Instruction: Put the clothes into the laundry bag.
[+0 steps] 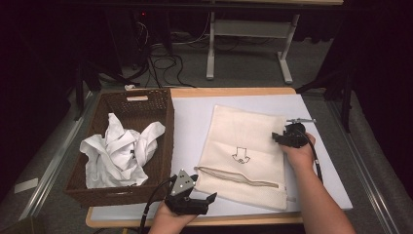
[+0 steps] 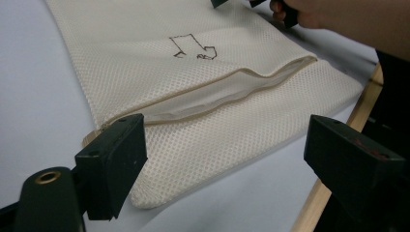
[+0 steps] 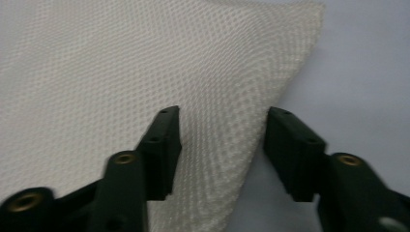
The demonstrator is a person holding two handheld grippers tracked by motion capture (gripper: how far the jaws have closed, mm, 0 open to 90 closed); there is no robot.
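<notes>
Two hand-held grippers, left (image 1: 207,200) spread, right (image 1: 278,138) parted astride mesh bag (image 1: 246,141) edge, drawn arrow (image 1: 240,155), no readable writing.

Dark room, grey floor (image 1: 253,73), white table frame (image 1: 248,29), tangled cables (image 1: 163,61)

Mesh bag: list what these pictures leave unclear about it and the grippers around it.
- Mesh bag: its inside; the high view and the left gripper view show only a pale lining in the open zipper slit.
- Right gripper: whether the jaws pinch the bag's edge; the right gripper view is blurred, with mesh between the jaws.
- Basket: what lies beneath the white cloth, which covers its floor in the high view.
- Left gripper: its body, cut off by the bottom edge.
</notes>
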